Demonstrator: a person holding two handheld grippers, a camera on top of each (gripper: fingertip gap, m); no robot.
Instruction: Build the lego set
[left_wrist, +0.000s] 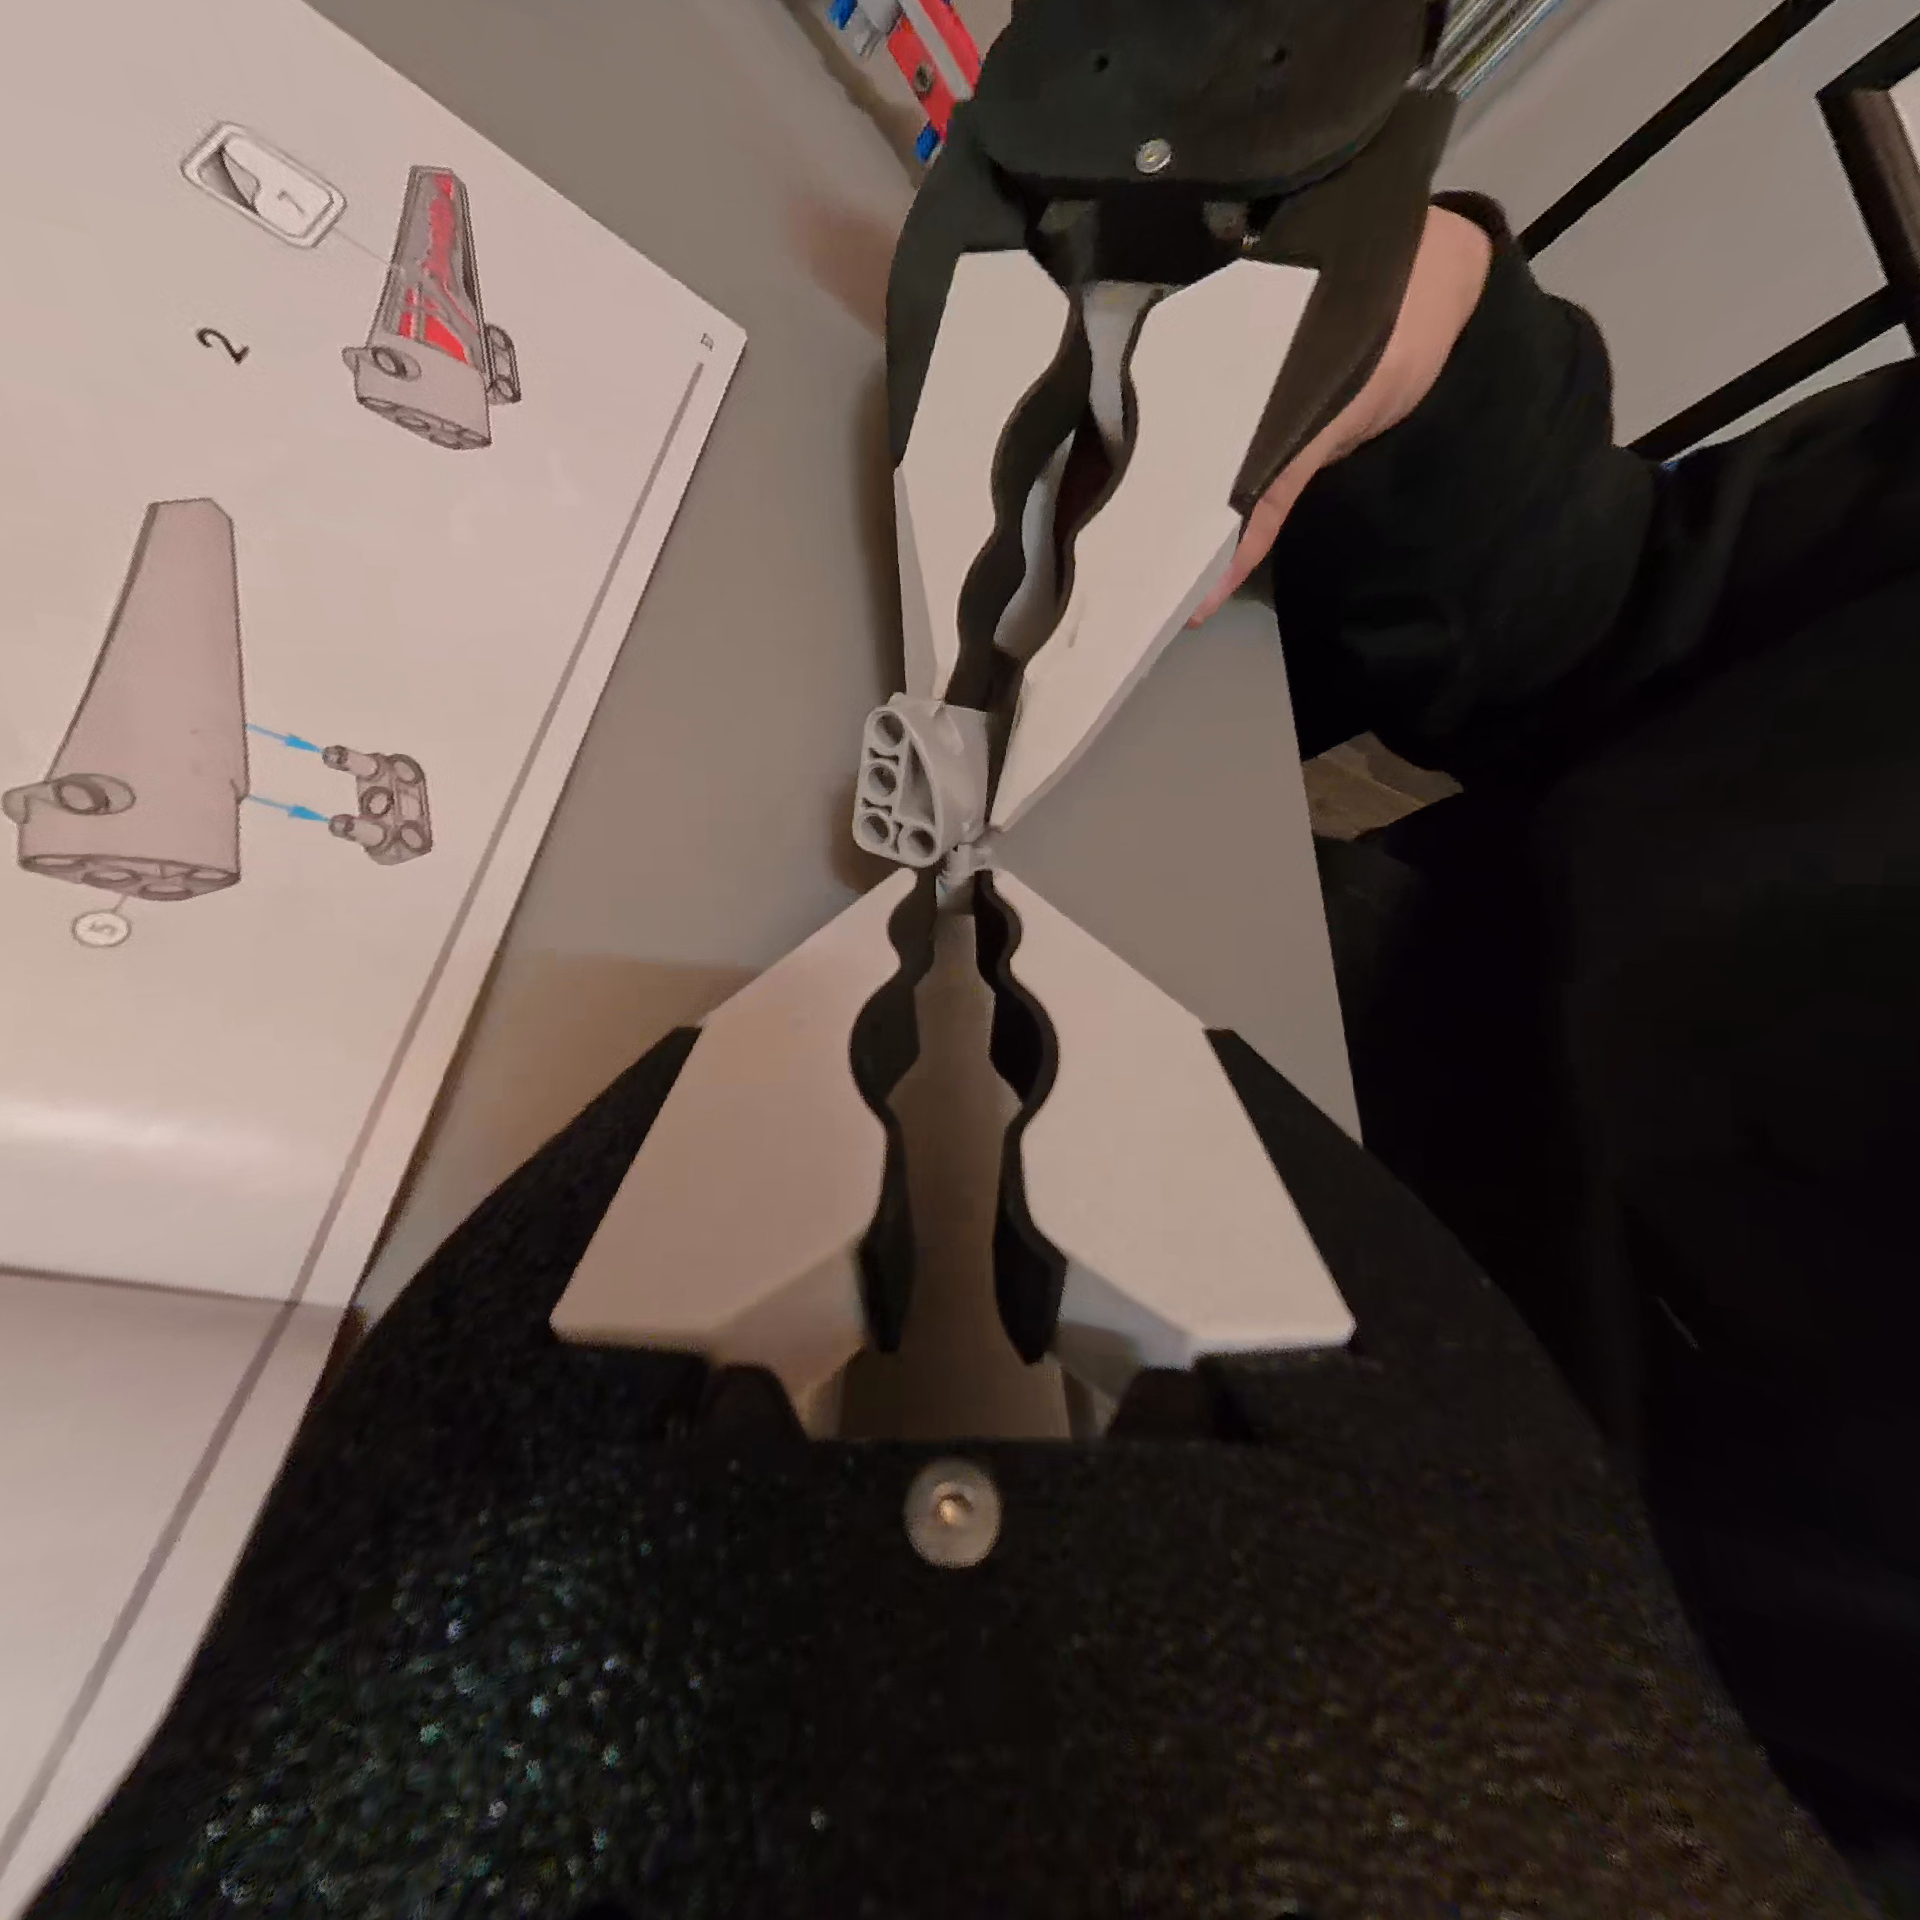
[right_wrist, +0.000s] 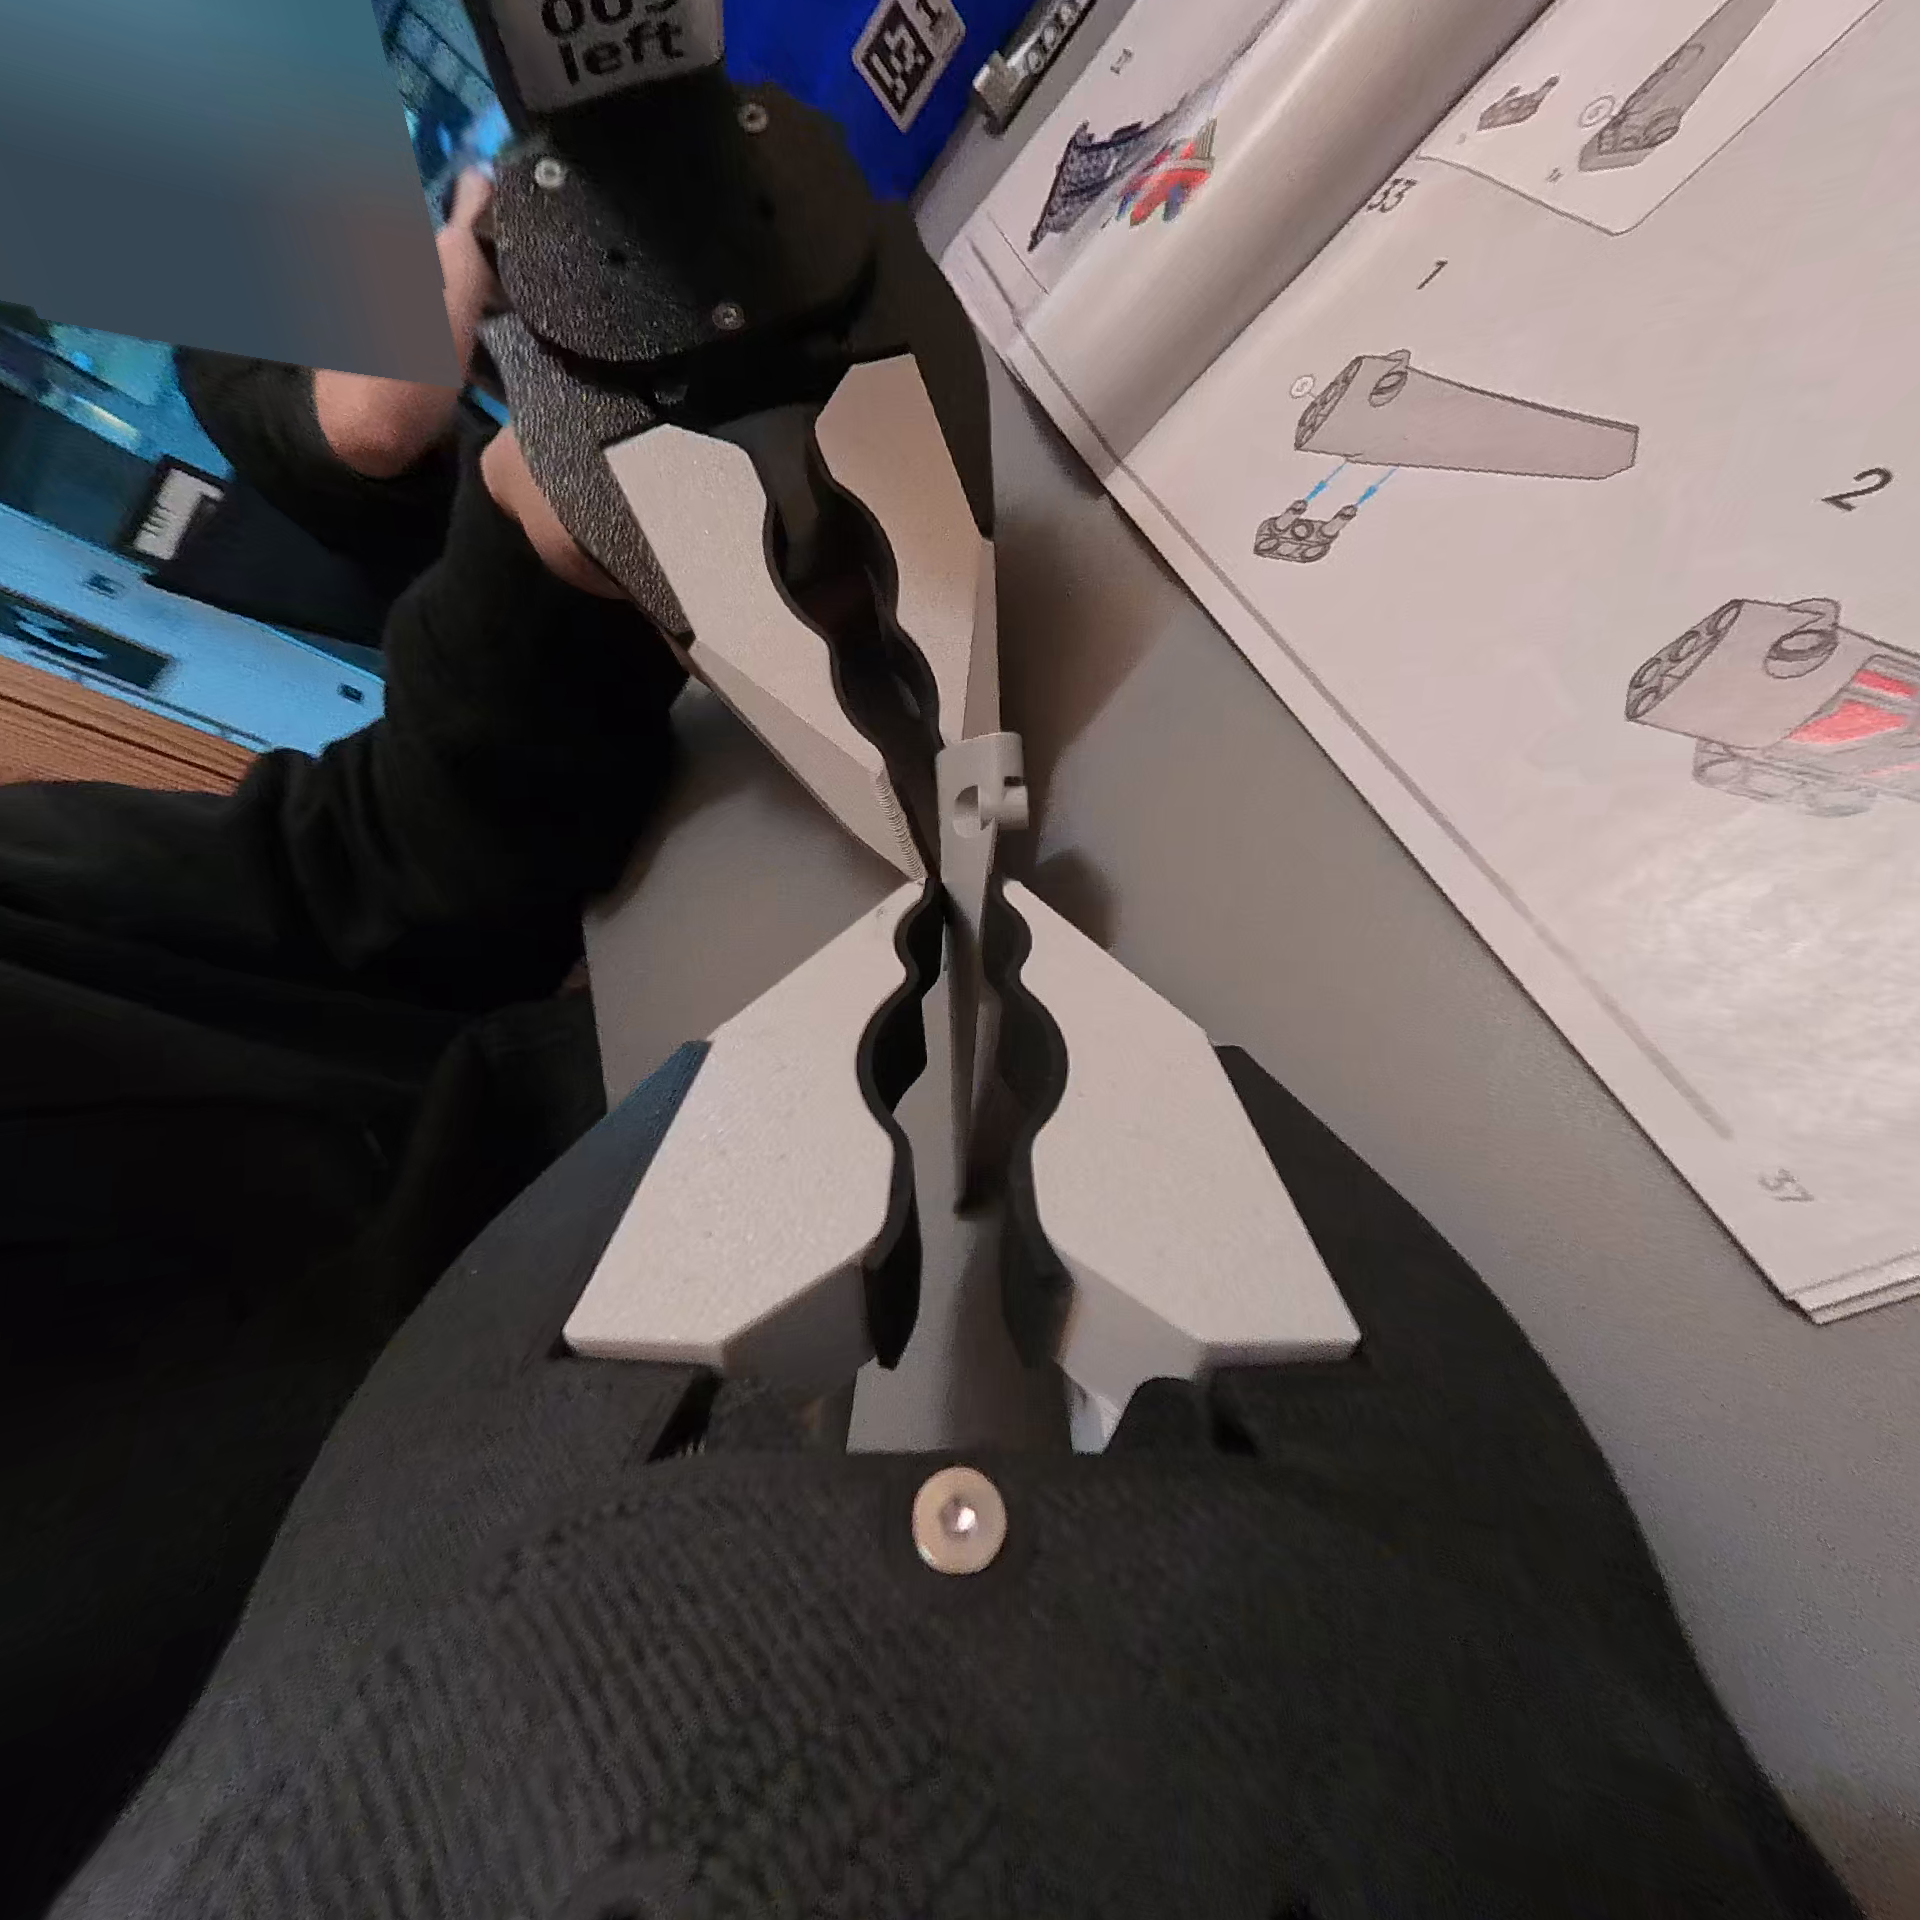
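My right gripper (right_wrist: 961, 914) is shut on a light grey tapered panel piece (right_wrist: 961, 1039), which runs edge-on between its fingers with a clip end sticking out past the tips. In the left wrist view the right gripper (left_wrist: 987, 821) comes from the top, and the panel's holed end (left_wrist: 904, 779) shows beside its tips. My left gripper (left_wrist: 951, 883) is shut on a small grey connector piece (left_wrist: 966, 854), held right against that holed end. The two grippers meet tip to tip above the grey table (left_wrist: 727, 623). The left gripper (right_wrist: 930, 862) hides the connector in the right wrist view.
The open instruction booklet (left_wrist: 312, 623) lies on the table beside the grippers and also shows in the right wrist view (right_wrist: 1507, 779). Red and blue parts (left_wrist: 920, 62) lie at the far end. The table's edge (left_wrist: 1314, 935) is close, with the person's dark sleeve (left_wrist: 1507, 520) beyond.
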